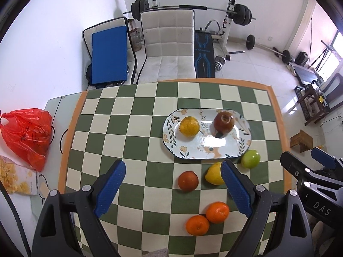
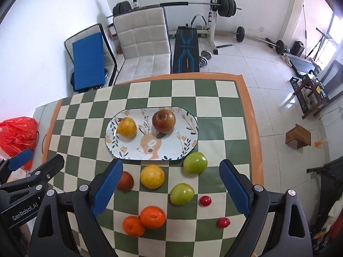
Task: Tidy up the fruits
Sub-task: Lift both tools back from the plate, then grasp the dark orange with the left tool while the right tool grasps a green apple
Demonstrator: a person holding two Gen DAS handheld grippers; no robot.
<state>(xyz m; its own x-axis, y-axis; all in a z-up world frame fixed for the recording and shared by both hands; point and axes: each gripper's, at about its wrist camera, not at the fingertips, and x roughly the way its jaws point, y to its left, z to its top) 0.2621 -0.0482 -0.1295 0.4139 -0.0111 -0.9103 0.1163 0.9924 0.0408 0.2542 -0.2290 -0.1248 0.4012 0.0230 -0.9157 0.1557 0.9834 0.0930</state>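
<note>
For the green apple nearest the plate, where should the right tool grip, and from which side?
Grip the green apple across its widest middle, coming from above with the right tool open. It is round, sits clear of the plate, and has free cloth to its left and right for the fingers.

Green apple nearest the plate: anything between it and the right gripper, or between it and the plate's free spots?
Nothing visible blocks it. The green apple lies just ahead of the open right gripper, with bare cloth between it and the plate. The plate's near half is free; the yellow fruit and red apple sit farther back.
</note>
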